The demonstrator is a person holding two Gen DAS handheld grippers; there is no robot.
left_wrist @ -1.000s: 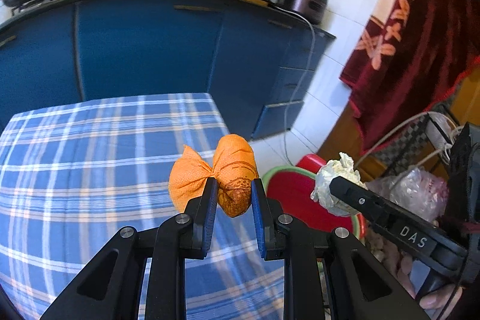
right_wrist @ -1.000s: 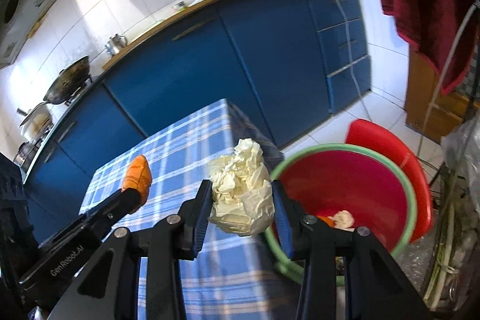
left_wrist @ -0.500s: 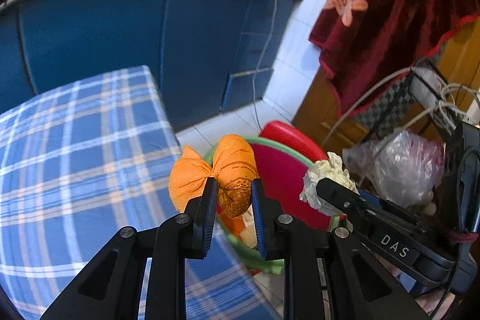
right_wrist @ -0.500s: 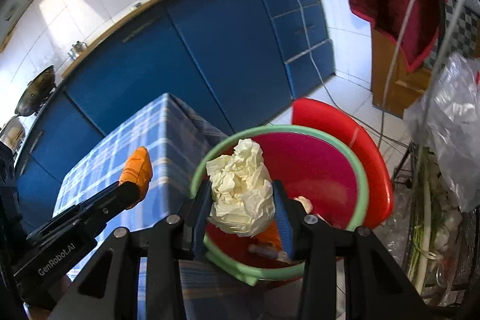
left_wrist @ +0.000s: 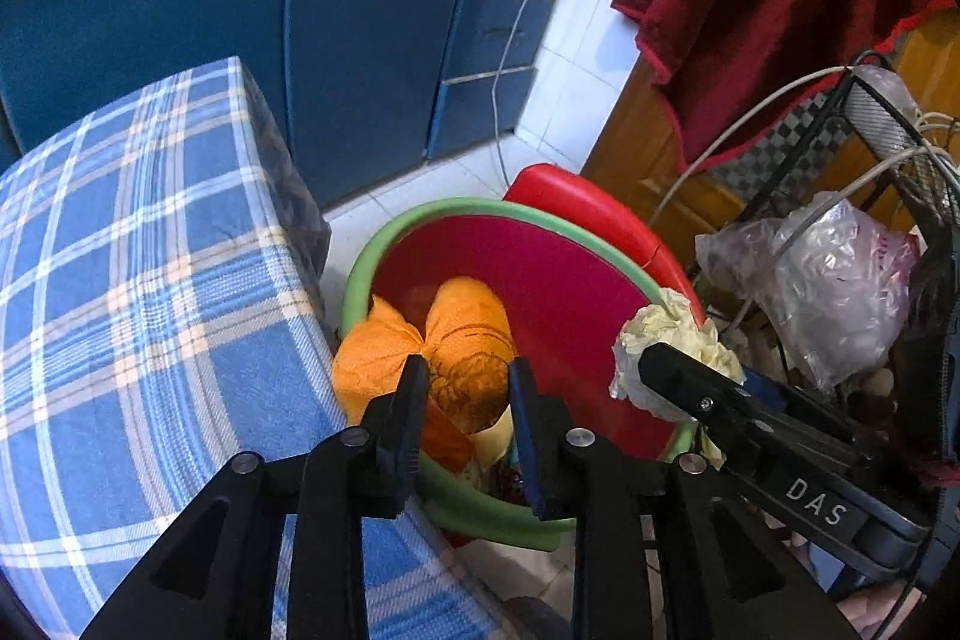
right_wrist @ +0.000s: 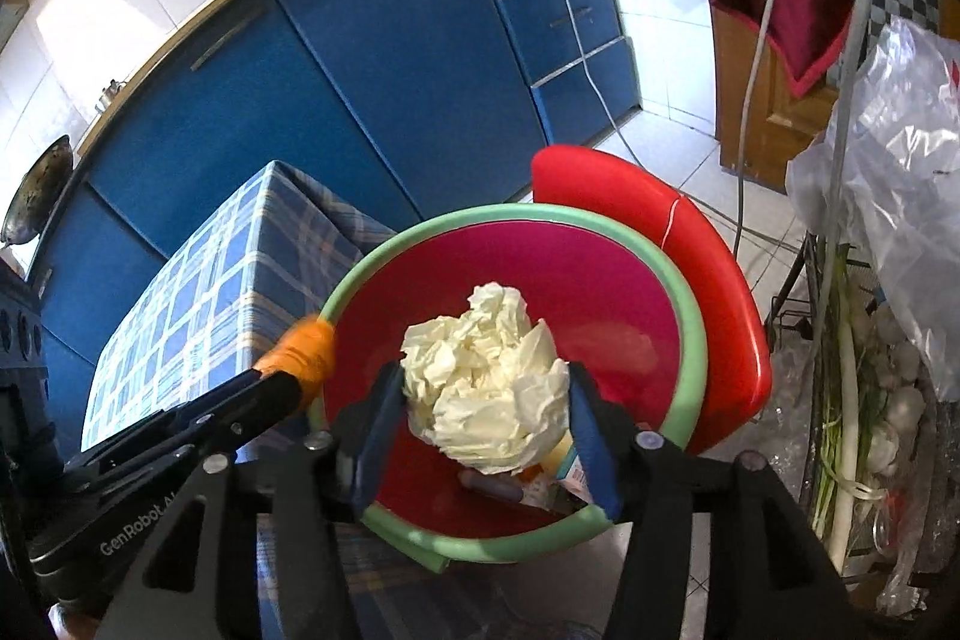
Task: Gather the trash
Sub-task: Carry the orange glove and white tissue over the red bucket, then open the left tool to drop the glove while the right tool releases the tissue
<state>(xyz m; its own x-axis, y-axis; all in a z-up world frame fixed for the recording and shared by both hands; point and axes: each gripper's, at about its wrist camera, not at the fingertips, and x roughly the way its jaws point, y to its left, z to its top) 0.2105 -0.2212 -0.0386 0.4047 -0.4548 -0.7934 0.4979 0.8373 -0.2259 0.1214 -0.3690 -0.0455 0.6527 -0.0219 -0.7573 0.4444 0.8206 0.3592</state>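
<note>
My left gripper (left_wrist: 465, 400) is shut on a crumpled orange wrapper (left_wrist: 444, 340) and holds it over the near left rim of a red bin with a green rim (left_wrist: 420, 214). My right gripper (right_wrist: 483, 418) is shut on a crumpled pale yellow paper ball (right_wrist: 486, 388) and holds it above the middle of the bin (right_wrist: 516, 214). The paper ball also shows in the left wrist view (left_wrist: 666, 340), and the orange wrapper in the right wrist view (right_wrist: 303, 352). Some trash lies at the bin's bottom (right_wrist: 540, 487).
A table with a blue plaid cloth (left_wrist: 120, 250) stands left of the bin. A red lid (right_wrist: 678, 268) stands behind the bin. Blue cabinets (left_wrist: 300, 10) are at the back. A wire rack with plastic bags (left_wrist: 840, 280) and green onions (right_wrist: 840, 400) is on the right.
Both grippers moved right, off the table, and now hold their trash over the bin. Their grips have not changed.
</note>
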